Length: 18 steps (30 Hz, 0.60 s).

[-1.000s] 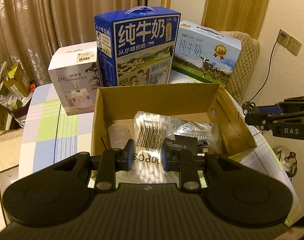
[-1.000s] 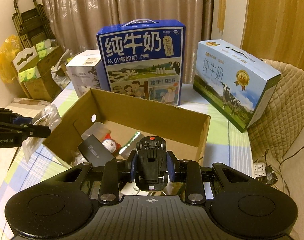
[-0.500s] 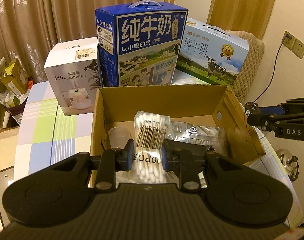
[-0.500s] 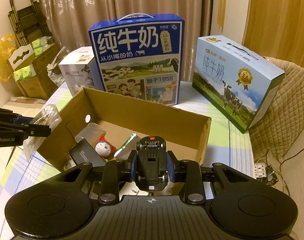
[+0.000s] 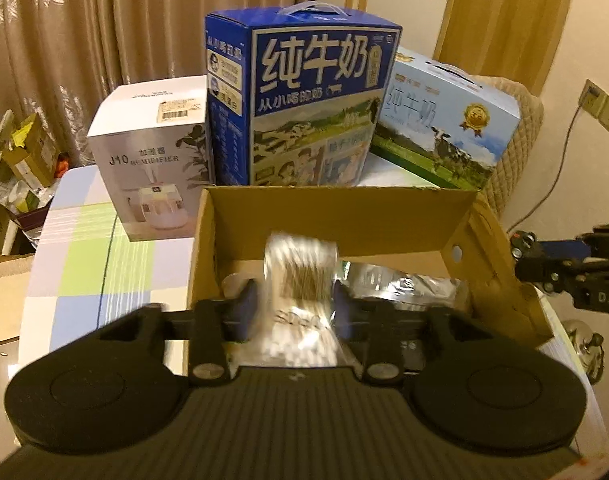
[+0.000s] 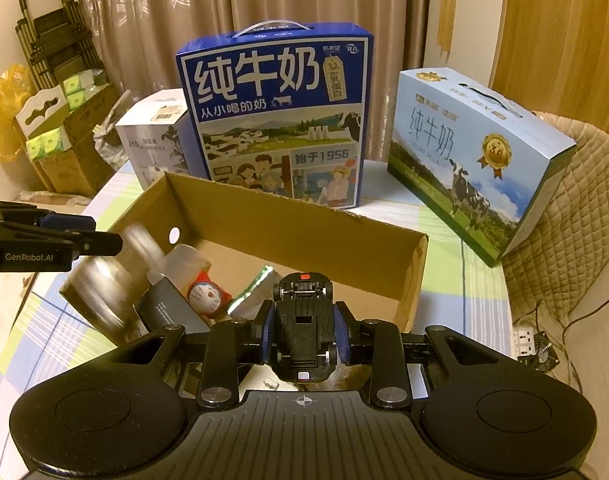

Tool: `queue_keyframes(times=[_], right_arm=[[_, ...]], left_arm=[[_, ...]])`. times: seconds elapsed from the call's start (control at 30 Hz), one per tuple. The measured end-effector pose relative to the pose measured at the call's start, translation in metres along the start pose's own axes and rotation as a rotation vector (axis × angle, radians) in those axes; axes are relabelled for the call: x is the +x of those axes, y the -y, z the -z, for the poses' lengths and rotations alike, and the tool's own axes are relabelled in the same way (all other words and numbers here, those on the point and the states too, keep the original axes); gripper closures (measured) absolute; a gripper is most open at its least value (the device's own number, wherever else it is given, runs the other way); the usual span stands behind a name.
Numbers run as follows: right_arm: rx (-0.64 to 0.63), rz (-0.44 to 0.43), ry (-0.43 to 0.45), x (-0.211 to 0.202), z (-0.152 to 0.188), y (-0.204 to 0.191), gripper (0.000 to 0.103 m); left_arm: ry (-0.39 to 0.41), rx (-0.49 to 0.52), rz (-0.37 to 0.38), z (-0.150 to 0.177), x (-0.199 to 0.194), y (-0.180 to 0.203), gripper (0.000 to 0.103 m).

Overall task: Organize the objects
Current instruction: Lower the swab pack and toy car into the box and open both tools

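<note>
My left gripper (image 5: pixel 294 306) is open over the near edge of the open cardboard box (image 5: pixel 336 210). The bag of cotton swabs (image 5: pixel 300 296) is between its parted fingers, motion-blurred, falling into the box; it also shows blurred in the right wrist view (image 6: pixel 104 280). My right gripper (image 6: pixel 303 330) is shut on a black toy car (image 6: pixel 303 332), held above the box's near right side (image 6: pixel 418 276). Inside the box lie a silver foil pack (image 5: pixel 400 284), a Doraemon toy (image 6: pixel 206 296), a dark card (image 6: pixel 168 308) and a clear plastic cup (image 6: pixel 184 260).
Behind the box stand a dark blue milk carton (image 5: pixel 304 100), a light blue milk carton (image 5: pixel 444 120) and a white humidifier box (image 5: pixel 152 160) on the checked tablecloth (image 5: pixel 84 264). A quilted chair (image 6: pixel 576 220) is at right. Boxes and a folded trolley (image 6: pixel 52 48) are at left.
My left gripper's fingers have opened and let go of the cotton swab bag, which is dropping into the box. My right gripper still holds the toy car, slightly nearer the box.
</note>
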State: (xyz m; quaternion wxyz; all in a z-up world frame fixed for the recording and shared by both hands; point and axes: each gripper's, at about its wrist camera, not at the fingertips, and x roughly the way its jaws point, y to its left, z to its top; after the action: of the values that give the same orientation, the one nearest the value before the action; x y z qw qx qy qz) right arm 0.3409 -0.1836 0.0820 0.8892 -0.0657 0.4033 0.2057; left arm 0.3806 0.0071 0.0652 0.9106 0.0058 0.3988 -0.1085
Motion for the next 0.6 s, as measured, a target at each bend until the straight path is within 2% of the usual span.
queue_keyframes(times=[0.6], right_arm=[[0.004,-0.006,0.0,-0.0028,0.0056,-0.0012,0.076]], left_arm=[[-0.013,0.034,-0.004,0.0084,-0.0053,0.0071,0.058]])
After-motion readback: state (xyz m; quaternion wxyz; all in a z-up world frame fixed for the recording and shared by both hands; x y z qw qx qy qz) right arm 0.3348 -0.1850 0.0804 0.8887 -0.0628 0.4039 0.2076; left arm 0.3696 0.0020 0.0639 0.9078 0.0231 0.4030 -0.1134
